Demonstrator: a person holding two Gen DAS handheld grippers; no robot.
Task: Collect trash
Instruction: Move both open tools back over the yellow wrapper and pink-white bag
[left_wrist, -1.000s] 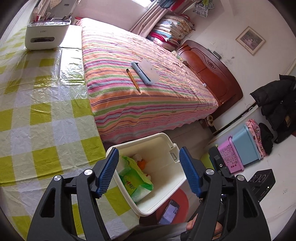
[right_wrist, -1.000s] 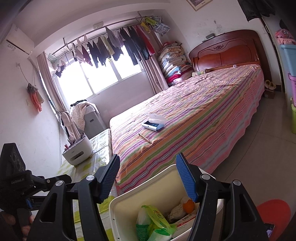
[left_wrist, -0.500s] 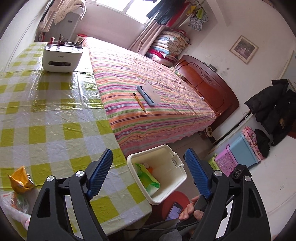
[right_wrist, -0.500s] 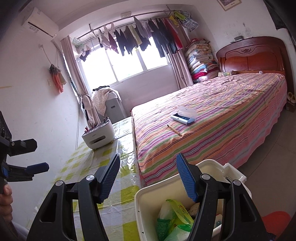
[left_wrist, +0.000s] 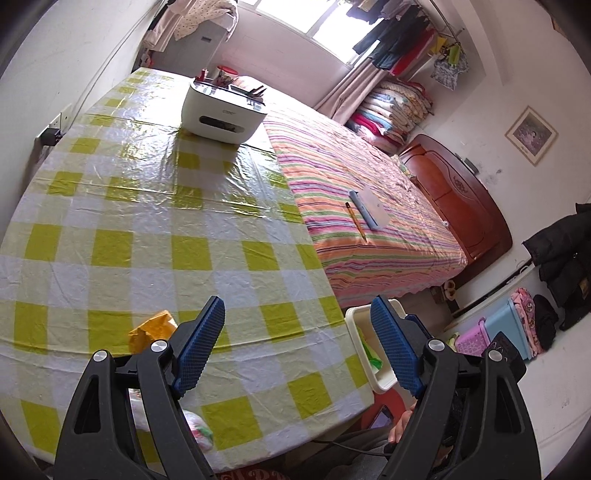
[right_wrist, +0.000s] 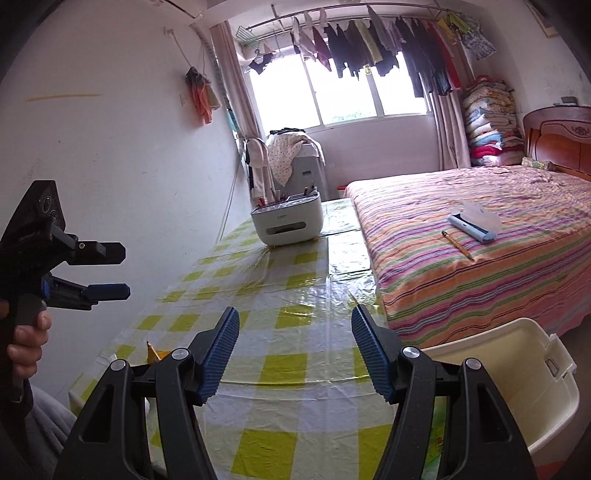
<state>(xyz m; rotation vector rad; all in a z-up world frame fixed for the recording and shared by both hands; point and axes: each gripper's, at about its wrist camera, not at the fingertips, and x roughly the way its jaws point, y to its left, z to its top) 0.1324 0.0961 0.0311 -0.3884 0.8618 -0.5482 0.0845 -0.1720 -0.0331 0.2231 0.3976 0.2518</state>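
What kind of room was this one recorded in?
Most likely a lived-in bedroom at home: a bed with a striped cover and wooden headboard, laundry hanging above the window, and a table under a checked plastic cloth right alongside the bed.

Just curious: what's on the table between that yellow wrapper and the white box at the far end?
Nothing: in the left wrist view, only bare checked tablecloth lies between the wrapper and the white box.

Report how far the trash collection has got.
Done: green packaging lies in the white bin beside the table. In hand: nothing; left gripper and right gripper are both open and empty. Left: the yellow wrapper and the plastic bag on the checked tablecloth.
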